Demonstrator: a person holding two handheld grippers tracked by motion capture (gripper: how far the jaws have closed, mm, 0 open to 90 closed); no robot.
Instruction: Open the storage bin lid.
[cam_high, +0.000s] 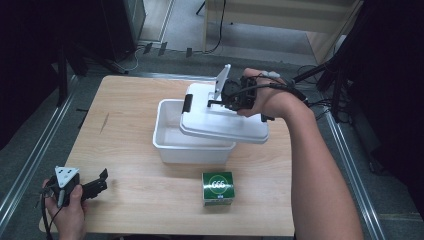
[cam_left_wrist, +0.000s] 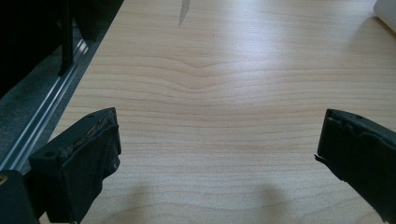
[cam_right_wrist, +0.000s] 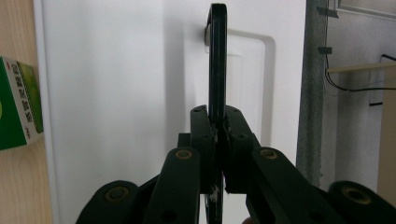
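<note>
A white plastic lid (cam_high: 220, 122), flat and rectangular with rounded corners, is held tilted above an open white plastic bin (cam_high: 172, 142) at the middle of the table; its black handle (cam_right_wrist: 217, 56), a thin glossy bar, is pinched between the clenched jaws of the right gripper (cam_high: 220, 102), as seen up close in the right gripper view. A black latch (cam_high: 187, 102) is seen at the lid's far left edge; the bin's inside is partly hidden by the lid. A green cardboard box (cam_high: 218, 187) with white printing too small to read is set near the bin, toward the front edge. The left gripper (cam_high: 100, 182) is rested at the front left corner, jaws spread apart over bare wood. The table (cam_high: 125, 100) is pale, smooth wood with wavy grain; grey carpet, metal rails and dark cables are seen around it.
</note>
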